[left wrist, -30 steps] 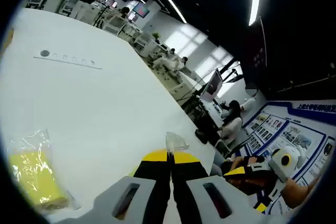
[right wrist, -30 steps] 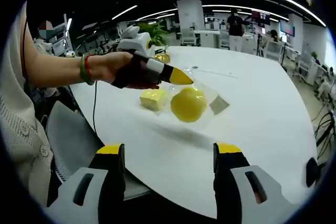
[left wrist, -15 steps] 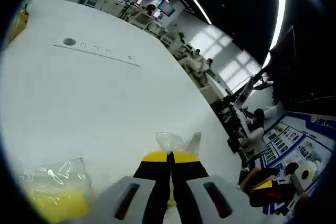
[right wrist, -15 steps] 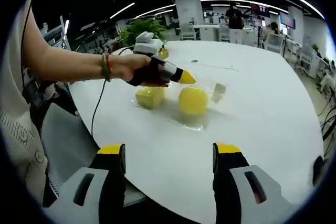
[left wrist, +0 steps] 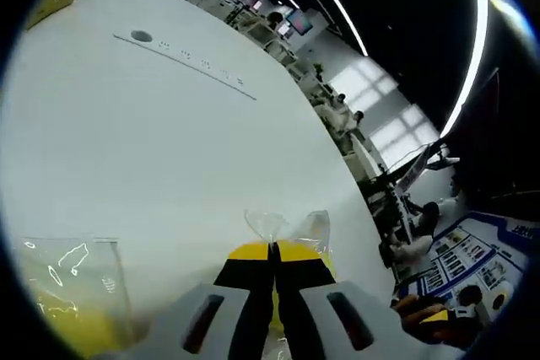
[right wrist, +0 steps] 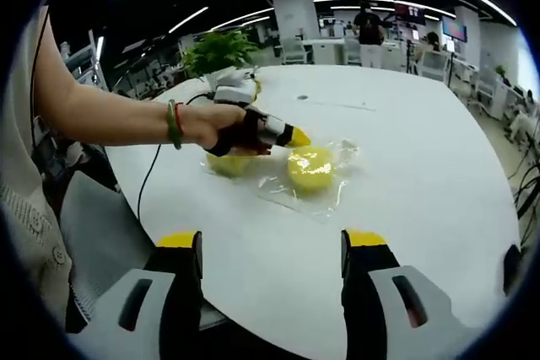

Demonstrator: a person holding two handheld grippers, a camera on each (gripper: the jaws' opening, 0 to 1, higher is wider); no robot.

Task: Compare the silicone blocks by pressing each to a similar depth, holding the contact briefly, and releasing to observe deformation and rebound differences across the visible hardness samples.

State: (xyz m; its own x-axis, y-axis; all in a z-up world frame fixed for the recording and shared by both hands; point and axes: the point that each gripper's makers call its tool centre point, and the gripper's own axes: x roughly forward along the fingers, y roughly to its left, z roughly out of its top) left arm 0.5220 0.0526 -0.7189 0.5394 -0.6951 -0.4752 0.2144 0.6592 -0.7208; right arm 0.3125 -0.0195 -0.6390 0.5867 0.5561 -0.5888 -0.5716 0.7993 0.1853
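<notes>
On the white table (right wrist: 422,174), going left to right in the right gripper view: person's forearm w/ a green and red bracelet (right wrist: 175,122) reaches in from the left, hand (right wrist: 221,126) wrapped round the left gripper (right wrist: 297,137). Its yellow tips are pinched together, pointing right, just above and touching the upper left edge of the round yellow silicone block (right wrist: 311,168). Partly hidden under the hand sits a second yellow block (right wrist: 226,164), just beside the round one. Both lie inside clear plastic bags (right wrist: 291,190) that spread flat on the tabletop towards the viewer. Potted plant (right wrist: 218,50) stands behind the hand at the table's far edge. Nearest the viewer, the right gripper (right wrist: 272,246) hangs short of the table edge, jaws spread wide, nothing btwn them, well apart from the blocks.

Left gripper view: bagged yellow block (left wrist: 67,309) at lower left, then the clenched yellow tips at bottom centre, pressed onto crinkled clear bag (left wrist: 287,227) w/ yellow showing under it; can't tell how deep they press
</notes>
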